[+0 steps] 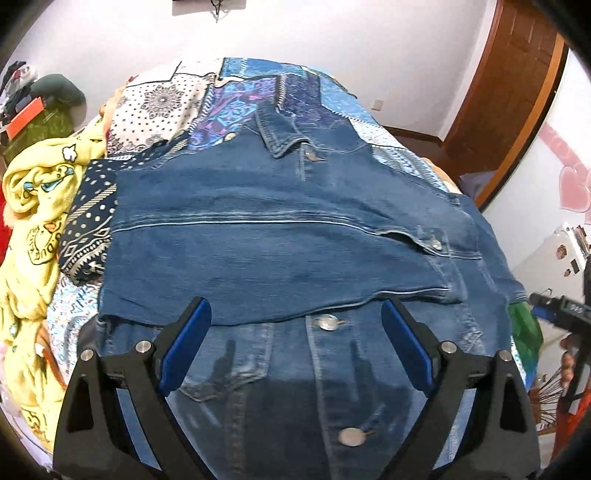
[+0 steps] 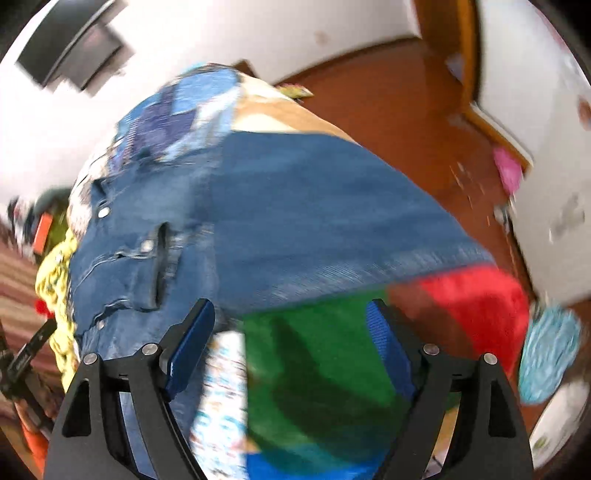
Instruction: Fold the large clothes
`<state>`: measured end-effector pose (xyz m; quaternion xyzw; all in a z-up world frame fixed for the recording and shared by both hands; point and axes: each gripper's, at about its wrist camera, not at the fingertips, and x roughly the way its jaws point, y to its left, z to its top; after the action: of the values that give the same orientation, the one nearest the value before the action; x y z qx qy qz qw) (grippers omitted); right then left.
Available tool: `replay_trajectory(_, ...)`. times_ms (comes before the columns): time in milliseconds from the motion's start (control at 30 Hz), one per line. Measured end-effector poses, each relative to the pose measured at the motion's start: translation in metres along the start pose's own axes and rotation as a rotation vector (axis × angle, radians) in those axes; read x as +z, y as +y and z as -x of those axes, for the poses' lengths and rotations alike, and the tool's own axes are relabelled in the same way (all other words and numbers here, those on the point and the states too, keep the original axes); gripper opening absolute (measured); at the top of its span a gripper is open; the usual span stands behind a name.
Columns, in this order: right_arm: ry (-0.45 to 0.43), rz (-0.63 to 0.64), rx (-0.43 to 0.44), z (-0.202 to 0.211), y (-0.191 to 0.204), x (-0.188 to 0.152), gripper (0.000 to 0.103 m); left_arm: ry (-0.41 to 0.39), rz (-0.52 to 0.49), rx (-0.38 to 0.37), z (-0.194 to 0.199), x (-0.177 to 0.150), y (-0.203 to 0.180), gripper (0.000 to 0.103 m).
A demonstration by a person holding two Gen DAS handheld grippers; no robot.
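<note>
Hovering nearest the lens, left tongs [image 1: 295,332]: black angular arms, flat blue pads [image 1: 186,343], spread wide, pinching nothing, above the jacket's lower front.

Denim jacket [image 1: 280,236]: mid-blue, faded in streaks, heavy stitched seams. It lies flat on the bed, front up, with one sleeve folded straight across the chest. Round metal buttons [image 1: 327,322] run down the placket, and a flapped pocket sits beside it. The pointed collar [image 1: 284,142] lies at the far end.

Right tongs [image 2: 291,347]: same make, likewise spread and empty, hovering over the jacket's right edge. This view is motion-blurred. Beneath them, green cloth [image 2: 325,369], smooth, with red fleecy cloth [image 2: 476,306] beside it.

Yellow blanket [image 1: 33,236]: soft, crumpled, cartoon-printed, heaped just left of the jacket.

Navy scarf [image 1: 88,229]: white dots and geometric borders, partly under the jacket's left edge.

Patchwork bedspread [image 1: 243,99]: blue and purple panels, with a white panel bearing mandala print, covering the bed beyond the collar.

Wooden door frame [image 1: 517,92]: reddish-brown, glossy, far right.

White wall [image 1: 332,33]: plain, behind the bed.
</note>
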<state>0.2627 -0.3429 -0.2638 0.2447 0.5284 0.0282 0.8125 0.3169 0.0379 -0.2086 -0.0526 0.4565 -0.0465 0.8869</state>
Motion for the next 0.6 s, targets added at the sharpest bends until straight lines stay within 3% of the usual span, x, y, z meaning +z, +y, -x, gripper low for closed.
replay_trajectory(167,-0.036,-0.094,0.133,-0.017,-0.025,0.011,0.082,0.025,0.000,0.020,-0.009,-0.002,-0.007,0.094)
replay_trajectory(367,-0.084,-0.204,0.069,-0.051,-0.044,0.042,0.082,0.028,0.002,0.041,-0.008,-0.004,-0.005,0.094)
replay_trajectory(533,-0.154,-0.240,-0.021,-0.053,-0.044,0.060,0.059,0.020,-0.010,0.069,-0.005,-0.002,0.001,0.094)
replay_trajectory(600,-0.178,-0.243,-0.077,-0.052,-0.043,0.064,0.033,0.010,-0.007,0.071,-0.002,-0.002,0.004,0.094)
